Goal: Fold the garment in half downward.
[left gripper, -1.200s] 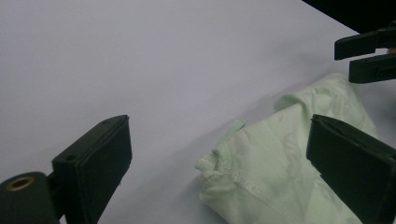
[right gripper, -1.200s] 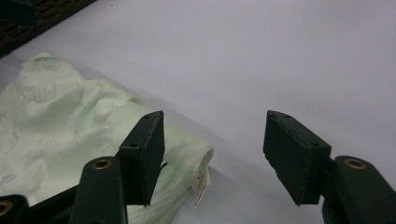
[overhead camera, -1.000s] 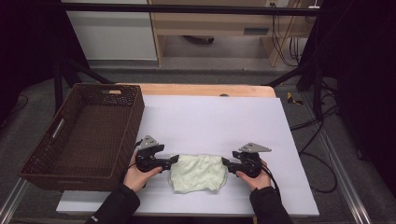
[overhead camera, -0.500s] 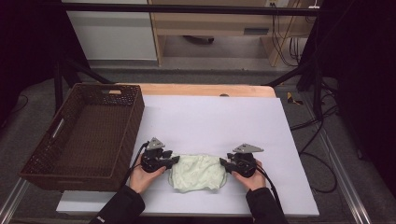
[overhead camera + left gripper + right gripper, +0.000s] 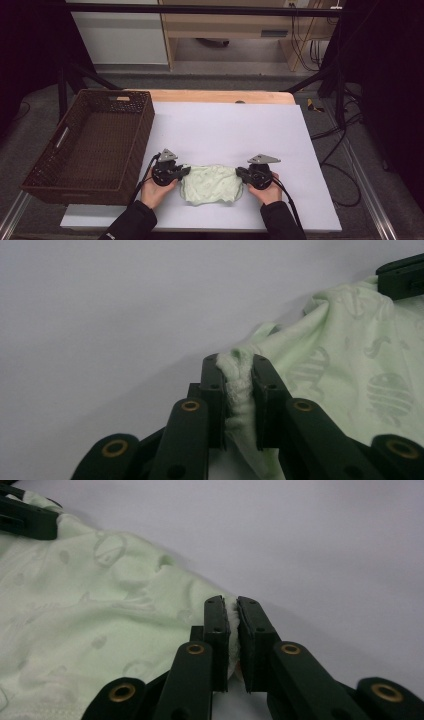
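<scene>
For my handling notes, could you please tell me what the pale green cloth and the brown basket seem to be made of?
Pale green cloth: soft, matte knit or terry-like fabric, judging by its fuzzy pinched edge and tone-on-tone woven motifs. Brown basket: woven wicker or rattan, possibly synthetic; its walls show a plaited weave.

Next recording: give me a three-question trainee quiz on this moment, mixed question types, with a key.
1. True or false: both the left gripper and the right gripper pinch an edge of the pale green cloth.
2. Where does the brown wicker basket stand relative to the cloth? A) at the table's left side, B) at the table's right side, C) on top of the cloth.
3. What lies inside the basket?

Key:
1. True; the left gripper view and the right gripper view each show cloth squeezed between the jaws, which have just been closing.
2. A.
3. Nothing; its bottom is bare.
</scene>
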A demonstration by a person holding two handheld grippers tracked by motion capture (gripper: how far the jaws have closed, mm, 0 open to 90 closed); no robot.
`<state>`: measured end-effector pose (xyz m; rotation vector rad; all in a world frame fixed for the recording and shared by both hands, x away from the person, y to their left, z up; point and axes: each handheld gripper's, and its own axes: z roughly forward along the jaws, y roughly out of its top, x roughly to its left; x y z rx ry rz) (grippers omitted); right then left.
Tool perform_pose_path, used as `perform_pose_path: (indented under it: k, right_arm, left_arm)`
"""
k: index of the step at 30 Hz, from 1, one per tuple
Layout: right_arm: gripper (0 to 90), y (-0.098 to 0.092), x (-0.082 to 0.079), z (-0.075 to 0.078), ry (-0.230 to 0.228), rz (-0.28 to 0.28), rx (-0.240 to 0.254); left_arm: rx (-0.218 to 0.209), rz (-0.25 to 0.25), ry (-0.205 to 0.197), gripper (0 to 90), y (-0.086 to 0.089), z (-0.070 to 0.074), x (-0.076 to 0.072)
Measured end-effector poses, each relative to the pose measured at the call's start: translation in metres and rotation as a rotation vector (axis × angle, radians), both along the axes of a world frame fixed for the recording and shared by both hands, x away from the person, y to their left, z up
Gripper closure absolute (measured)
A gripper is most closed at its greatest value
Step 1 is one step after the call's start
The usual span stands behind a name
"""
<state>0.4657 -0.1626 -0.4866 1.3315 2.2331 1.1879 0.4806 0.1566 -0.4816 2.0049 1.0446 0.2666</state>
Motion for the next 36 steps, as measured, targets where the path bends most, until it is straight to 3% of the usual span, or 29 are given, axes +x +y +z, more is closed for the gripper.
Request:
perform_pose_path:
  k: [8, 14, 19, 24, 27, 30, 33, 36]
  right_arm:
    - [86.4, -0.007, -0.003, 0.008, -0.061, -0.032, -0.019]
    - [86.9, -0.005, -0.003, 0.005, -0.061, -0.038, -0.064]
    - [87.2, -0.006, -0.003, 0.005, -0.054, -0.054, -0.073]
    - [87.0, -0.005, -0.003, 0.005, -0.046, -0.039, -0.077]
    - [85.7, -0.004, -0.004, 0.005, -0.050, -0.030, -0.064]
    - [78.7, -0.005, -0.003, 0.005, -0.059, -0.033, -0.035]
    - [70.7, -0.004, -0.001, 0.003, -0.065, -0.029, -0.026]
    - [71.1, -0.002, 0.002, 0.000, -0.059, -0.017, -0.040]
  left_arm:
    - [-0.029, 0.088, -0.013, 79.0, 0.009, 0.006, -0.006]
    - [-0.013, 0.122, 0.007, 78.9, 0.012, 0.003, -0.004]
    - [-0.009, 0.139, 0.013, 79.0, 0.013, 0.003, -0.006]
    - [0.012, 0.087, -0.055, 75.1, 0.008, 0.000, -0.007]
    - [-0.002, 0.080, -0.075, 63.9, 0.007, -0.001, -0.004]
    - [-0.027, 0.071, -0.106, 55.0, 0.009, 0.000, 0.000]
    - [-0.037, 0.044, -0.127, 54.0, 0.009, 0.000, 0.004]
    - [-0.011, -0.007, -0.129, 58.6, 0.005, -0.001, 0.008]
